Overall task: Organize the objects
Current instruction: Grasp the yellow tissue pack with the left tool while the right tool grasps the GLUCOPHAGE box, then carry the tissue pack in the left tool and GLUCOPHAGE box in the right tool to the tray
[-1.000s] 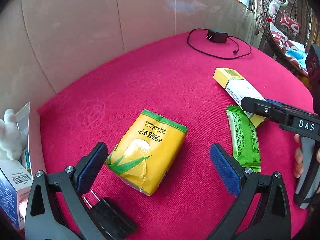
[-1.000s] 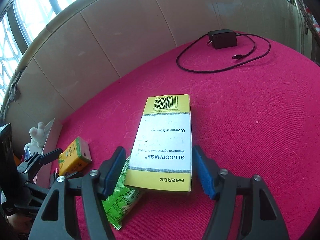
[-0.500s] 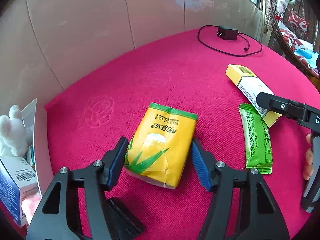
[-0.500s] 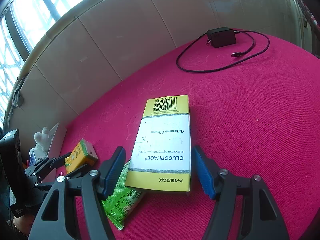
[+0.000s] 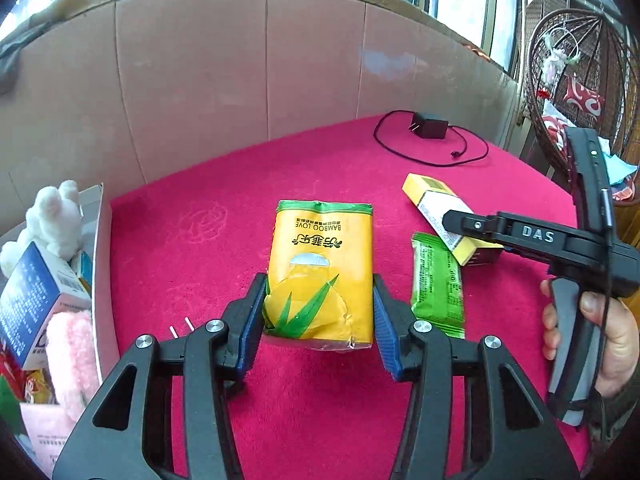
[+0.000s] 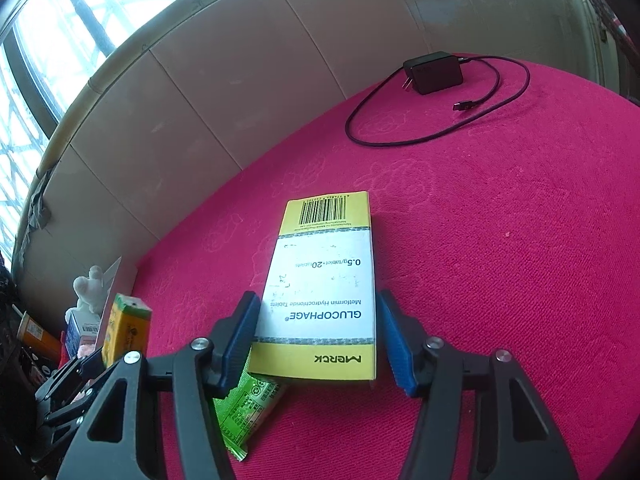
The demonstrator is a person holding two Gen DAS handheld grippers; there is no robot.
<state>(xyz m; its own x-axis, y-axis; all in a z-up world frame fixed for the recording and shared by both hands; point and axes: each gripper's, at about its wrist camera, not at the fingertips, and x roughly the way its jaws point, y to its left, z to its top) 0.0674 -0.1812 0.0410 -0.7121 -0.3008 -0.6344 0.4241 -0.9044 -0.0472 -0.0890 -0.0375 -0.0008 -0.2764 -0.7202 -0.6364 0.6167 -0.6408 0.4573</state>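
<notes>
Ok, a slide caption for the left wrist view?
Left hand-held gripper clamps the yellow tissue pack over the red tablecloth, green sachet alongside.

Left tongs (image 5: 319,322) just closed, pads pressed to a held pack's sides; right tongs (image 6: 319,340) closing, angled downward, gripped by a hand (image 5: 600,336).

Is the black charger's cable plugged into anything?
No: the black charger lies loose on the pink tablecloth, its prongs bare and the plug end of its cable lying free beside it.
</notes>
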